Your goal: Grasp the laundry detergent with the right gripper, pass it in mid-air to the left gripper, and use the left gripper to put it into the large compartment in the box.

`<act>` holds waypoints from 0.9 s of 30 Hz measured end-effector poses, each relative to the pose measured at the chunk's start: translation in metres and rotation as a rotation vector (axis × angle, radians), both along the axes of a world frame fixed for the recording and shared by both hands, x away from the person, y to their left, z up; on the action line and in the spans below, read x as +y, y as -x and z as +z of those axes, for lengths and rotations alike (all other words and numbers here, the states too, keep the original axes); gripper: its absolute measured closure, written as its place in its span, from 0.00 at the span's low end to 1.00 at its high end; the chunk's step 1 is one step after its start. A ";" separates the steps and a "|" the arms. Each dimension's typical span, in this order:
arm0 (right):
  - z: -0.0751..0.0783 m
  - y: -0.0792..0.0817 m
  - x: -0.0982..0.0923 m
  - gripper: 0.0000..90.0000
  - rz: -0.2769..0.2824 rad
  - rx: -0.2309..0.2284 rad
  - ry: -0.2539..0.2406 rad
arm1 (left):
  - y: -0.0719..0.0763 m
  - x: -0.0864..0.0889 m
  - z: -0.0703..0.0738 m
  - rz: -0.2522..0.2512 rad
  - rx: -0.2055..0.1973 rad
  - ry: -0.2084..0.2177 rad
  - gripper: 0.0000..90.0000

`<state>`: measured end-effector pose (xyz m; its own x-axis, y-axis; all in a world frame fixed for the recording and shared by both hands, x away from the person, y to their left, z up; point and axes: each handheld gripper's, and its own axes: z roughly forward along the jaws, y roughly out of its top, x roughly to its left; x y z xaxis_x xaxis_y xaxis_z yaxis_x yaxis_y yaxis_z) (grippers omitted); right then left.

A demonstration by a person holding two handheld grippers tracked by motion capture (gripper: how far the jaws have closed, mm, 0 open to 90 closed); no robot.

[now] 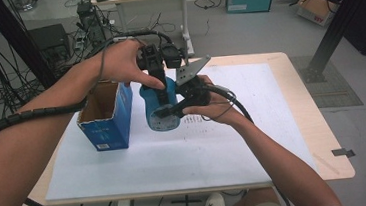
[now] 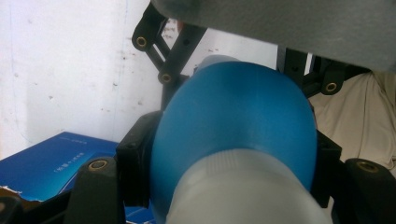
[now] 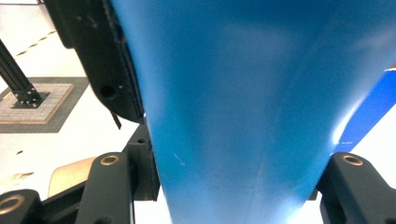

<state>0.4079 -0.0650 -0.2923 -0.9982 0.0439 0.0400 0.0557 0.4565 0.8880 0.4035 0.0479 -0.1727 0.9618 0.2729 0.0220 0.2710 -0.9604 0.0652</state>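
Above the white sheet [image 1: 126, 168] covering the table [image 1: 319, 136], toward its far-left part, a blue bottle [image 1: 159, 110] is held off the surface between two grippers. Its upper part is pinched by the left gripper [image 1: 158, 85], its lower body by the right gripper [image 1: 171, 111], both sets of jaws pressed against its sides. Just beside it, an open blue box [image 1: 106, 122] is seen standing near the sheet's left edge.

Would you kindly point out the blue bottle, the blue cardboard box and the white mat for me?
blue bottle [image 1: 160, 111]: high view, lower body.
blue cardboard box [image 1: 106, 124]: high view, front face.
white mat [image 1: 186, 158]: high view, bare area near the front edge.
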 end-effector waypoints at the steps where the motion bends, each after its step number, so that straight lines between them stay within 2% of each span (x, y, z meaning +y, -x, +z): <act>1: 0.000 0.000 0.000 0.46 -0.002 0.000 0.000 | 0.001 -0.001 0.000 0.001 -0.010 0.000 0.40; 2: 0.000 0.000 0.000 0.46 -0.001 -0.001 0.000 | 0.000 -0.001 0.001 -0.001 0.000 -0.003 0.40; 6: 0.000 -0.001 -0.001 0.44 0.002 -0.004 -0.006 | 0.001 -0.001 0.001 0.001 -0.002 -0.004 0.40; 9: -0.002 -0.001 0.000 0.35 -0.015 -0.015 0.015 | 0.001 -0.001 0.002 0.006 0.000 -0.003 0.40; 10: -0.002 -0.001 0.000 0.33 -0.021 -0.030 0.021 | 0.000 -0.001 0.003 0.003 0.000 -0.002 0.40; 12: -0.004 -0.007 0.002 0.25 0.018 -0.098 -0.005 | 0.000 -0.001 0.004 0.006 -0.002 -0.005 0.40; 14: -0.004 -0.007 0.001 0.23 0.009 -0.101 -0.002 | 0.000 0.000 0.005 0.011 -0.004 -0.010 0.40; 15: -0.002 -0.008 -0.003 0.20 0.006 -0.087 0.004 | -0.001 0.000 0.006 0.012 -0.002 -0.011 0.40; 16: 0.000 -0.008 -0.006 0.18 0.009 -0.081 0.020 | -0.003 0.001 0.008 -0.006 -0.003 -0.032 0.40; 17: 0.001 -0.006 -0.007 0.18 -0.013 -0.073 0.036 | -0.007 0.002 0.011 -0.042 0.000 -0.070 0.40; 19: 0.002 -0.006 -0.012 0.11 -0.040 -0.074 0.067 | -0.008 0.003 0.012 -0.032 -0.009 -0.070 0.40; 21: 0.002 -0.006 -0.015 0.11 -0.050 -0.069 0.086 | -0.009 0.002 0.014 -0.025 -0.010 -0.075 0.40; 22: 0.003 -0.005 -0.020 0.08 -0.061 -0.085 0.131 | -0.010 0.002 0.016 -0.020 -0.017 -0.079 0.40; 24: 0.005 -0.003 -0.024 0.07 -0.078 -0.071 0.158 | -0.012 0.003 0.018 -0.003 -0.019 -0.075 0.40; 25: 0.006 -0.004 -0.027 0.07 -0.067 -0.075 0.174 | -0.012 0.003 0.018 -0.003 -0.019 -0.075 0.40; 27: 0.006 -0.004 -0.030 0.07 -0.074 -0.068 0.184 | -0.014 0.003 0.022 -0.002 -0.025 -0.077 0.40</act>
